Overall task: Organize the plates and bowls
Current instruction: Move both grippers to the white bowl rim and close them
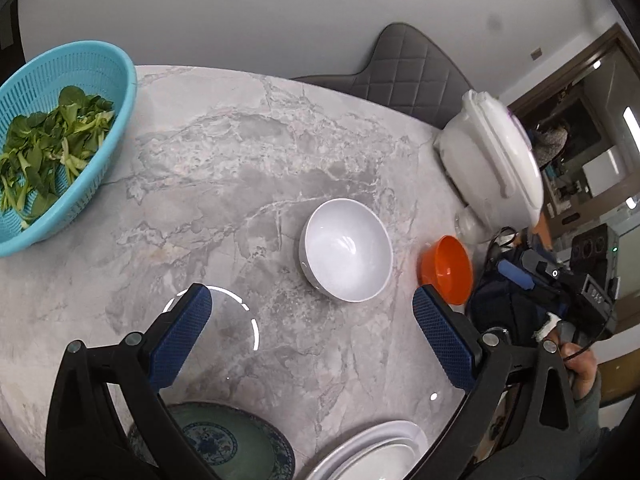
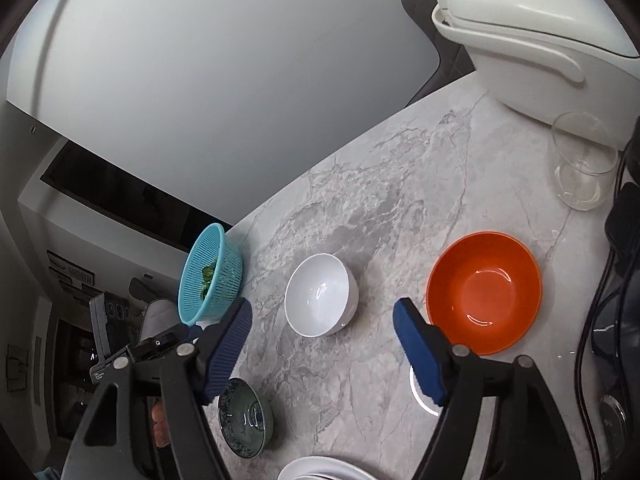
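A white bowl (image 1: 346, 250) stands on the marble table (image 1: 240, 168), with an orange bowl (image 1: 446, 269) to its right. A green patterned dish (image 1: 228, 444) and stacked white plates (image 1: 376, 456) lie at the near edge. My left gripper (image 1: 312, 312) is open and empty, hovering just short of the white bowl. In the right wrist view my right gripper (image 2: 322, 320) is open and empty above the table, between the white bowl (image 2: 320, 296) and the orange bowl (image 2: 484, 292). The green dish (image 2: 245, 417) and white plates (image 2: 320, 470) sit below it.
A blue colander (image 1: 60, 136) of green leaves stands at the far left, also seen in the right wrist view (image 2: 211, 274). A white rice cooker (image 1: 492, 160) and a clear glass (image 2: 582, 166) stand at the right. A grey chair (image 1: 404, 68) is behind the table.
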Action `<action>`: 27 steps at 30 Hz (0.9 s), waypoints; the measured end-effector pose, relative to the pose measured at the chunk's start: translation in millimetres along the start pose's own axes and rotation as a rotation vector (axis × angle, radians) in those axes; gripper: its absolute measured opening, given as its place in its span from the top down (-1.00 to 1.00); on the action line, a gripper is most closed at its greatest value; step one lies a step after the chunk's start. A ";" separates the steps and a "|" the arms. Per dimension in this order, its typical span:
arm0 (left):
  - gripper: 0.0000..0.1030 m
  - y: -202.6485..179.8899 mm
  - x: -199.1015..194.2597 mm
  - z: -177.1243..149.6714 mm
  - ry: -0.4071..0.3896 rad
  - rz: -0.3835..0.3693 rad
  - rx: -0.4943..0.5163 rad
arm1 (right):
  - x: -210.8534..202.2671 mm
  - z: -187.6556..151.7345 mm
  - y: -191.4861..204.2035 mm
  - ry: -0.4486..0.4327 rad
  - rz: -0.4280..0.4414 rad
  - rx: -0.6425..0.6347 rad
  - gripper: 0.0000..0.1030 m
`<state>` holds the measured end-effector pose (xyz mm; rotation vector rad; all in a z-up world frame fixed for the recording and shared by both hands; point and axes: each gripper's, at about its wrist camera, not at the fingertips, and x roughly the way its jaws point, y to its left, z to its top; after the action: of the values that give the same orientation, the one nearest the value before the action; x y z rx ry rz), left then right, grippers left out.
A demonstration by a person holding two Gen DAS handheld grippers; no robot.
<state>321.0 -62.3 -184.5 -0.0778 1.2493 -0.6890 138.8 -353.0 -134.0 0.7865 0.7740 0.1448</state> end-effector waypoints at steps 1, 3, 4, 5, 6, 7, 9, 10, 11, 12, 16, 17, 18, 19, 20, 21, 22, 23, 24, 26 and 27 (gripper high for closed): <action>-0.97 -3.7 12.0 4.6 0.013 0.017 0.025 | 10.4 1.9 0.4 0.022 -0.002 0.002 -0.34; -0.97 -7.6 37.8 10.8 0.046 0.055 0.065 | 35.2 5.8 -1.5 0.074 -0.004 0.019 -0.22; -0.97 -7.7 50.0 13.4 0.062 0.075 0.076 | 47.8 7.4 -2.0 0.097 -0.003 0.021 -0.17; -0.95 -5.9 61.5 15.4 0.080 0.084 0.076 | 59.4 8.5 -2.7 0.116 -0.007 0.021 -0.10; -0.93 -3.1 71.3 16.5 0.095 0.088 0.071 | 70.7 9.4 -3.9 0.138 -0.023 0.021 -0.07; -0.92 -0.6 79.5 18.4 0.108 0.093 0.063 | 82.1 10.0 -4.8 0.163 -0.041 0.019 -0.07; -0.92 1.4 92.6 22.5 0.127 0.101 0.061 | 103.8 10.4 -9.9 0.207 -0.059 0.028 0.00; -0.92 2.8 97.7 24.0 0.129 0.103 0.064 | 110.8 9.9 -12.5 0.221 -0.064 0.035 0.00; -0.92 3.3 102.7 25.9 0.134 0.108 0.069 | 118.3 10.0 -14.2 0.233 -0.061 0.035 0.00; -0.92 3.8 107.0 27.7 0.139 0.114 0.075 | 124.6 9.8 -15.2 0.242 -0.066 0.032 0.00; -0.54 6.8 120.2 34.3 0.160 0.104 0.080 | 145.6 11.2 -19.9 0.281 -0.078 0.039 0.02; -0.46 7.0 123.1 35.2 0.163 0.102 0.083 | 149.1 11.4 -20.6 0.286 -0.076 0.039 0.04; -0.39 7.2 125.5 35.7 0.167 0.098 0.089 | 151.9 11.4 -20.4 0.290 -0.073 0.038 0.05; -0.35 7.2 127.1 35.8 0.173 0.098 0.093 | 154.4 12.2 -20.2 0.295 -0.072 0.037 0.05; -0.28 7.7 128.2 36.0 0.179 0.095 0.093 | 157.2 12.8 -19.8 0.301 -0.075 0.033 0.07; -0.25 8.8 130.3 36.4 0.183 0.090 0.092 | 159.2 12.6 -20.0 0.304 -0.078 0.032 0.08; -0.24 9.6 131.0 36.7 0.184 0.087 0.090 | 161.4 13.5 -20.1 0.308 -0.077 0.034 0.09; -0.23 10.4 131.8 37.1 0.182 0.085 0.088 | 163.3 13.3 -20.8 0.314 -0.079 0.036 0.12; -0.15 11.5 133.3 37.6 0.185 0.082 0.086 | 165.0 13.7 -21.2 0.317 -0.080 0.037 0.16; -0.08 10.9 135.9 37.1 0.192 0.076 0.088 | 169.1 14.0 -20.6 0.326 -0.082 0.032 0.24; -0.05 11.0 137.4 37.1 0.197 0.078 0.092 | 171.2 14.0 -20.2 0.330 -0.085 0.029 0.25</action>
<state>378.5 -136.2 -292.3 0.1163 1.3994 -0.6980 268.5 -308.6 -239.5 0.7647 1.1219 0.1903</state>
